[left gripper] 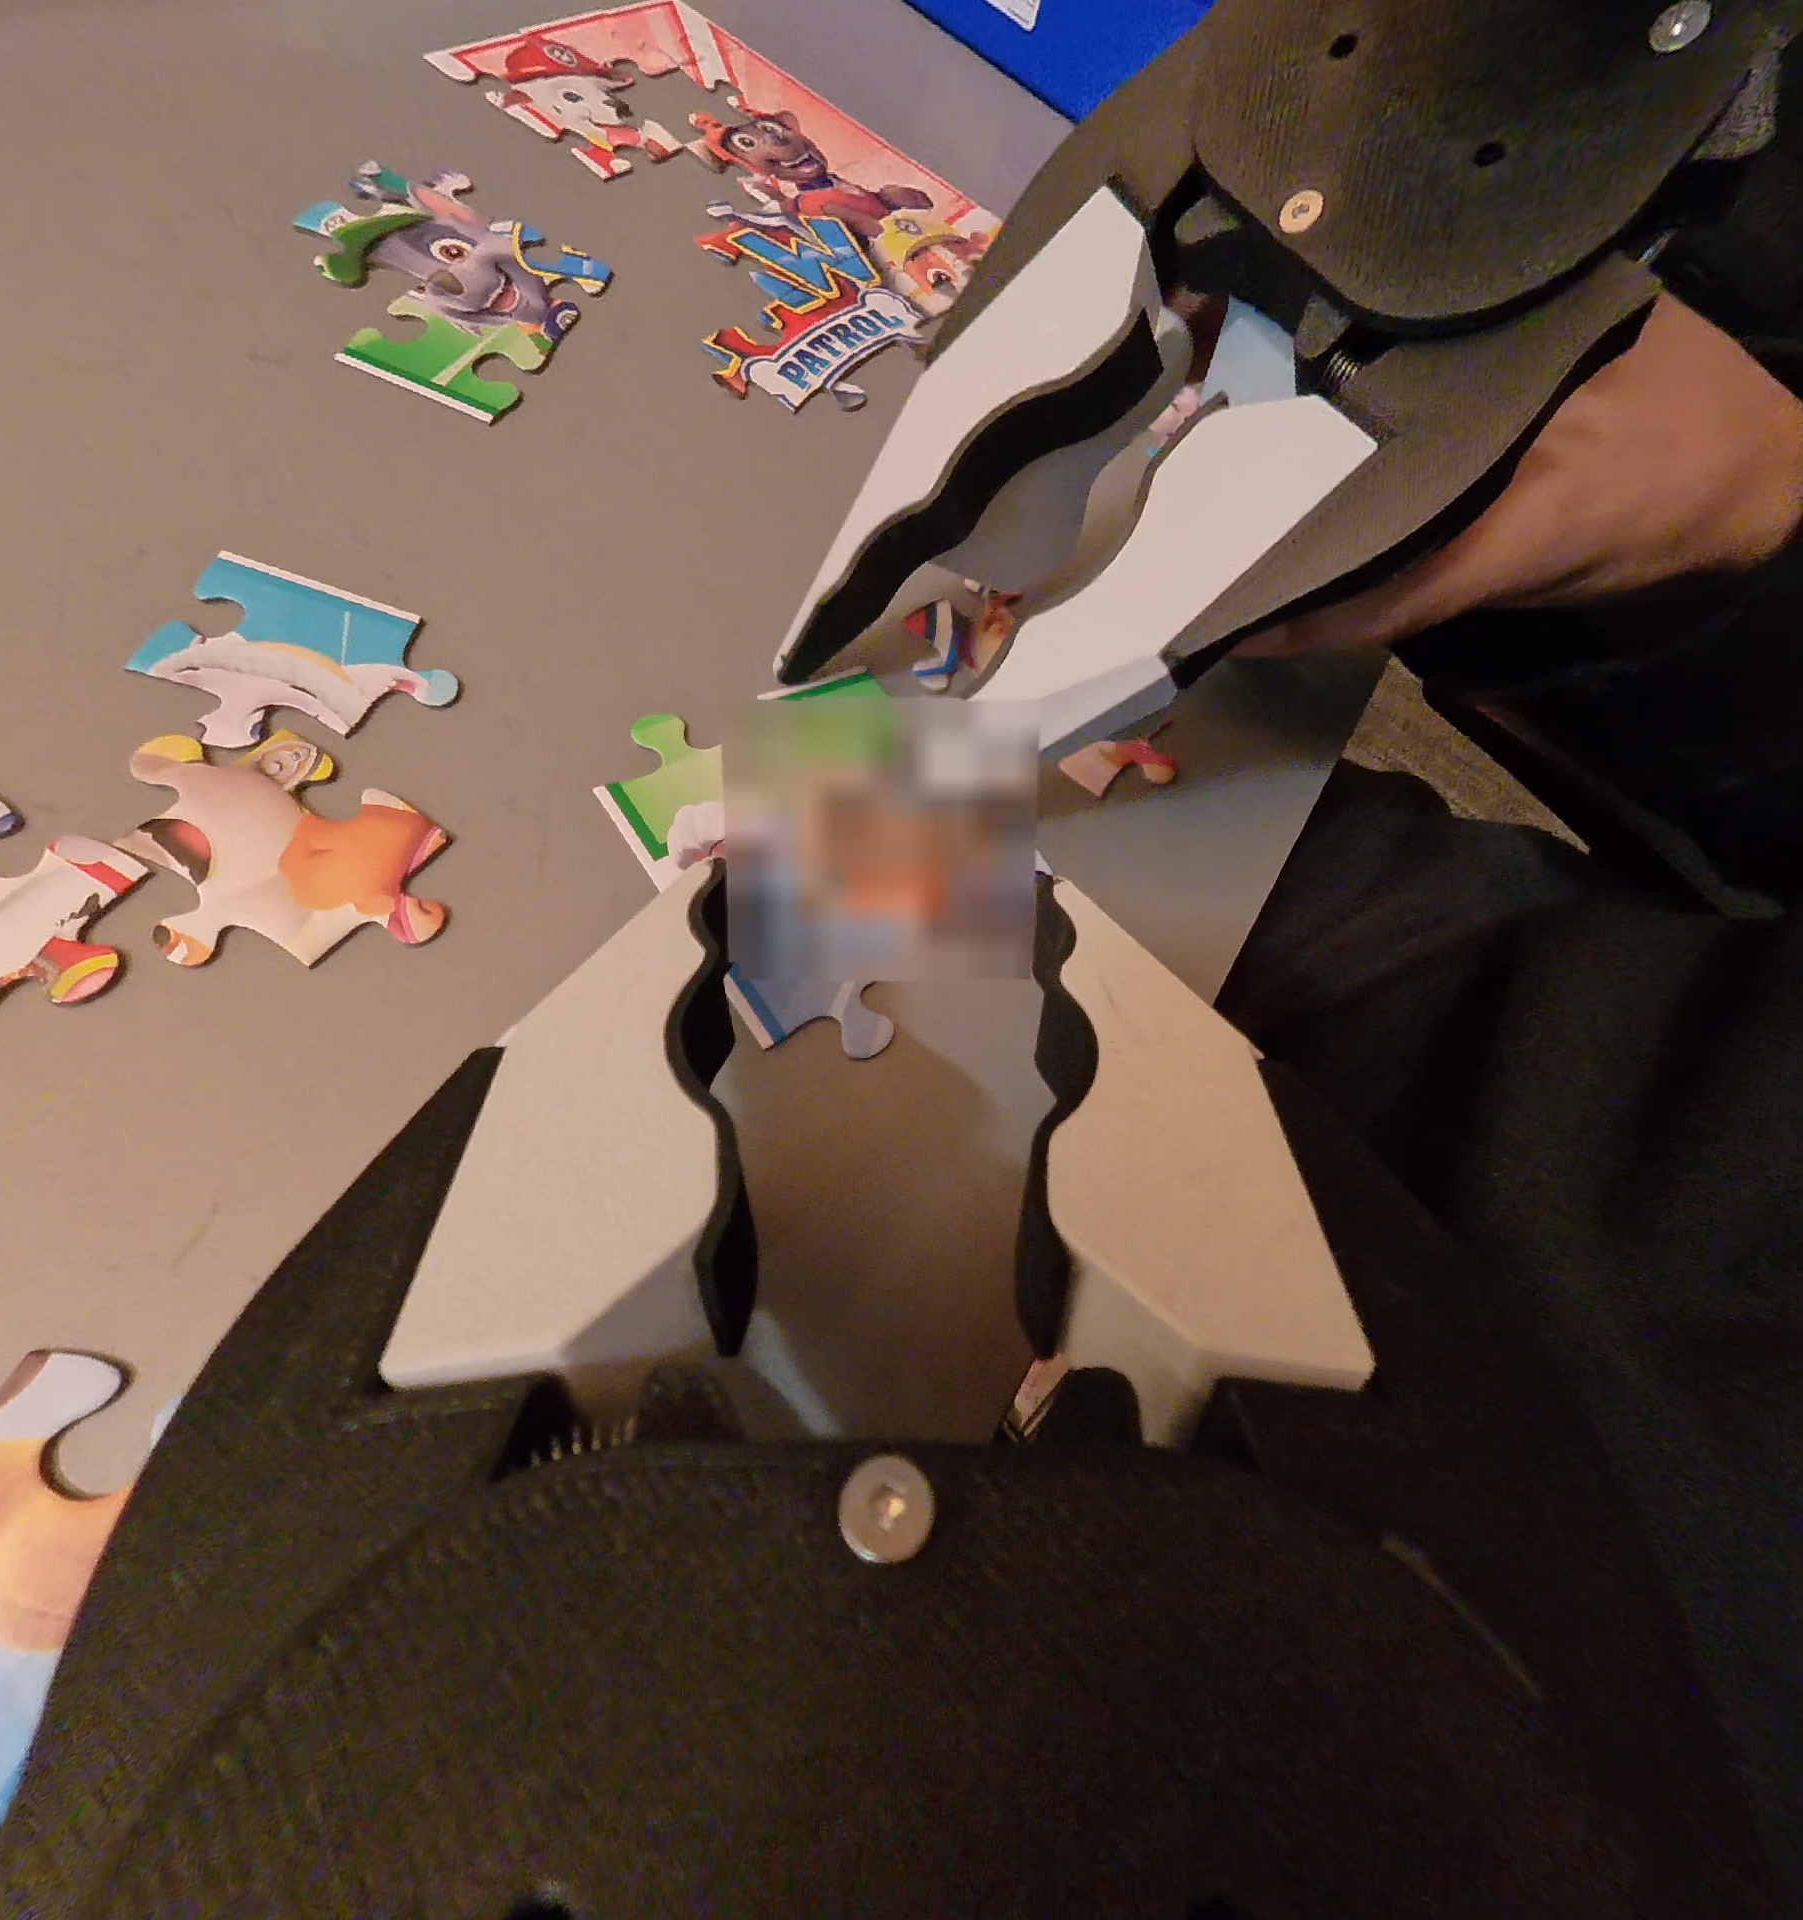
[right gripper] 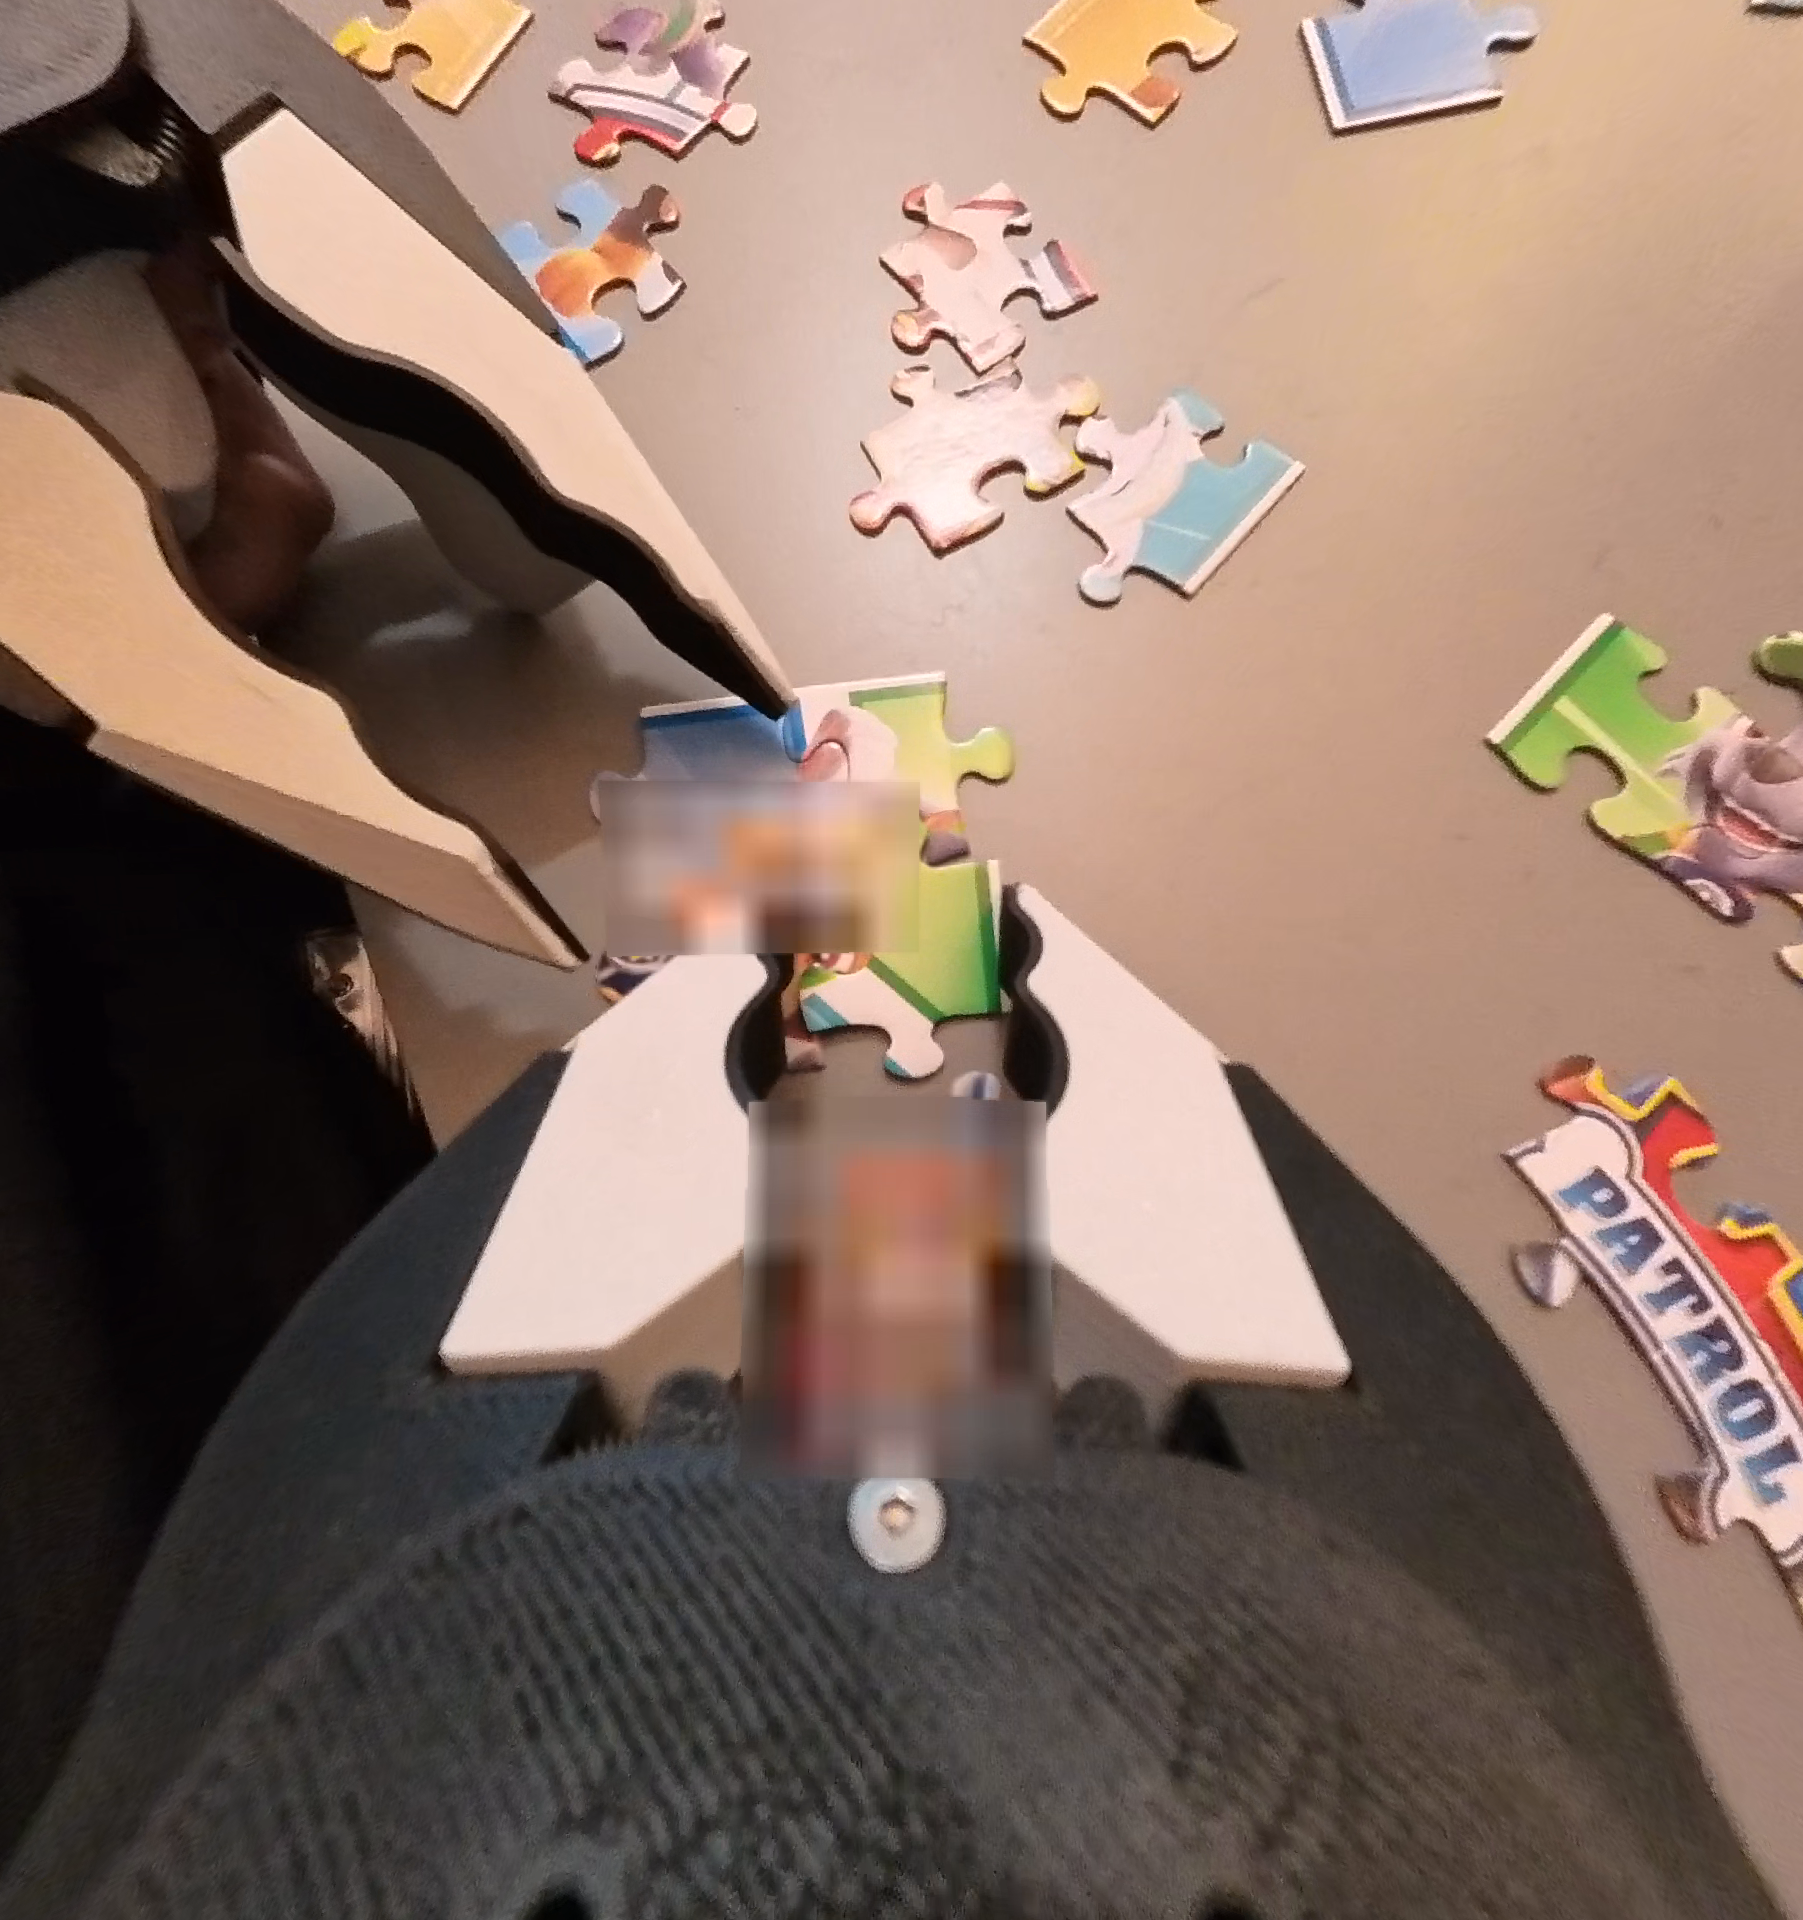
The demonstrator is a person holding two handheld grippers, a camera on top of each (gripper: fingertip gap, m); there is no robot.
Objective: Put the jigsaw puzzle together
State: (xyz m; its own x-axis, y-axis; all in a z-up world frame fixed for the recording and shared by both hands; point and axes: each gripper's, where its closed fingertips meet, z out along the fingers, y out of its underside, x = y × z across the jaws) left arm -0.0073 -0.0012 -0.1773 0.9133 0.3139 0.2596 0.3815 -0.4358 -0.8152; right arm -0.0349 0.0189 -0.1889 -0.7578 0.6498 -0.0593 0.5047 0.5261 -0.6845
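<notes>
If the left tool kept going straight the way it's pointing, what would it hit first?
Most likely the joined blue and green puzzle pieces on the table, right at the left tool's open fingertips; the right tool stands just beyond them.

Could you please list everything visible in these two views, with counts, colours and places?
Table: one, grey, under everything.
Loose puzzle pieces: many, multicoloured, scattered over the table.
Assembled section: one, red-bordered, far end.
Blue object: one, beyond it, cut off.
Blue-edged piece: one, touched by a left fingertip.
Green-edged piece: one, between the right fingers.
Left gripper: white fingers, black pads.
Right gripper: same build.
Hand: one, holding the right gripper.
</notes>
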